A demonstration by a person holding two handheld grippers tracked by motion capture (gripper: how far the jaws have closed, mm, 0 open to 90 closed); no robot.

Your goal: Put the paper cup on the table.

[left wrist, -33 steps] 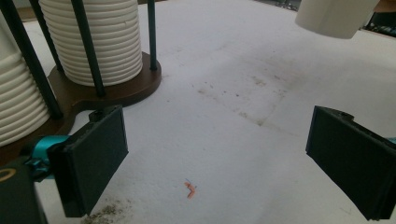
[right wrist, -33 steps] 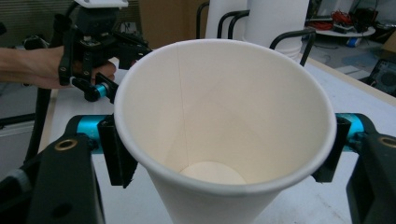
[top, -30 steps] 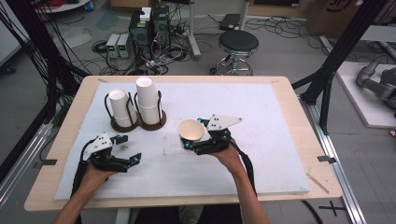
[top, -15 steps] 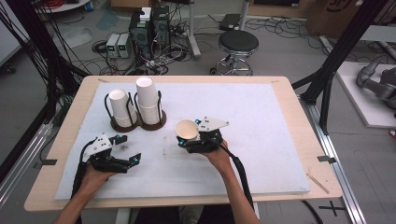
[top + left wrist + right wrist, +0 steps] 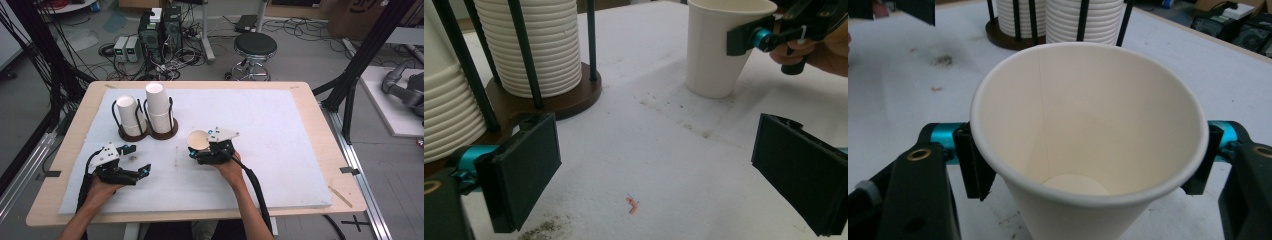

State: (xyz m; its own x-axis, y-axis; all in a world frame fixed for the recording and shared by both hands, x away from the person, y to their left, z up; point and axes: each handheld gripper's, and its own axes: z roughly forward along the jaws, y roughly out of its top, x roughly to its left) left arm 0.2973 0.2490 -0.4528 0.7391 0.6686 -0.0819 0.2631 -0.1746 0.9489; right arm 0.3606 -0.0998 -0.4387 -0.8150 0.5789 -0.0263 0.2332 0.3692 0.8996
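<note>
A white paper cup (image 5: 199, 141) stands upright near the middle of the white mat, and its base looks down on the mat in the left gripper view (image 5: 716, 55). My right gripper (image 5: 202, 150) is shut on it just below the rim, one pad (image 5: 973, 160) on each side of the cup (image 5: 1088, 125). My left gripper (image 5: 139, 160) rests low over the mat at the front left. It is open, with nothing between its jaws (image 5: 659, 175). Two stacks of upturned paper cups (image 5: 129, 114) (image 5: 159, 106) stand in wire holders on round wooden bases, behind and to the left of the held cup.
A white mat (image 5: 280, 130) covers most of the wooden table. A small red scrap (image 5: 631, 205) and dark specks lie on it by the left gripper. Beyond the far edge are a stool (image 5: 255, 47), computer boxes (image 5: 160, 27) and cables. Black frame posts flank the table.
The right gripper has come down with the cup and drifted slightly left, and the cup now sits more upright. The left gripper has stayed put.
</note>
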